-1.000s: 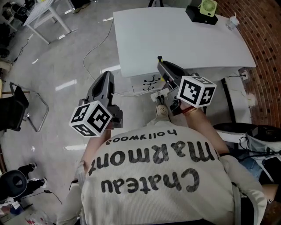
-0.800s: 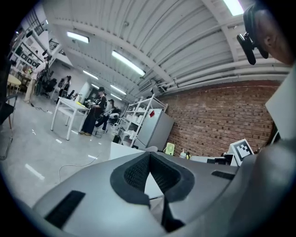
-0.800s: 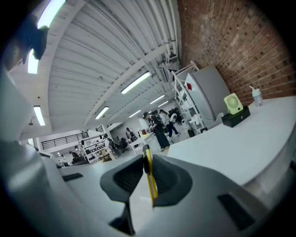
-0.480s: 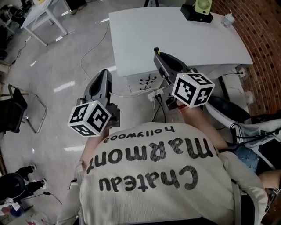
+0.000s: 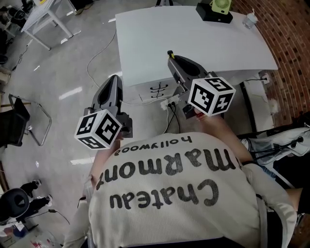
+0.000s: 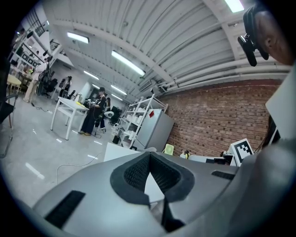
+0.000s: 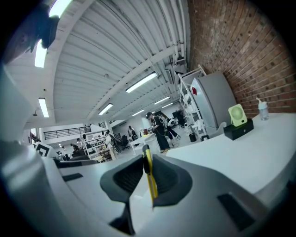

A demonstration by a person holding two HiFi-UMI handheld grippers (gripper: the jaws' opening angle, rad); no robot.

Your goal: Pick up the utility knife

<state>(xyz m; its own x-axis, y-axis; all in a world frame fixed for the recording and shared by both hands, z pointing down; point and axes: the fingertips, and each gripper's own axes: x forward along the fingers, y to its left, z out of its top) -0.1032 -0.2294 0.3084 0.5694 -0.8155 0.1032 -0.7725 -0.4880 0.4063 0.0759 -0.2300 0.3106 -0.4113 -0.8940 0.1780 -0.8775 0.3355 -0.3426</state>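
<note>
- Utility knife [image 5: 170, 52], head view: only its dark tip shows, poking out past the front of the right gripper [image 5: 172, 58], over the near edge of the white table [image 5: 193, 38].
- Head view: left gripper [image 5: 115, 78] is out over the grey floor [image 5: 63, 72], left of the table and well apart from the right one. Each gripper's marker cube sits close to the person's cream sweater [image 5: 169, 193].
- Head view: a green fan [image 5: 219, 6] on a black box [image 5: 213, 13] and a clear bottle [image 5: 250, 19] stand at the table's far edge.
- Left gripper view: jaw tips meet with nothing between them, only a small gap lower down between the pads [image 6: 134, 173]. Table and a brick wall [image 6: 208, 120] lie beyond.
- Right gripper view: jaws are clamped on the thin yellow knife, which stands on edge between the pads [image 7: 127, 178] with its black tip sticking out above them. It is held off the table, with the fan, box and bottle far right.
</note>
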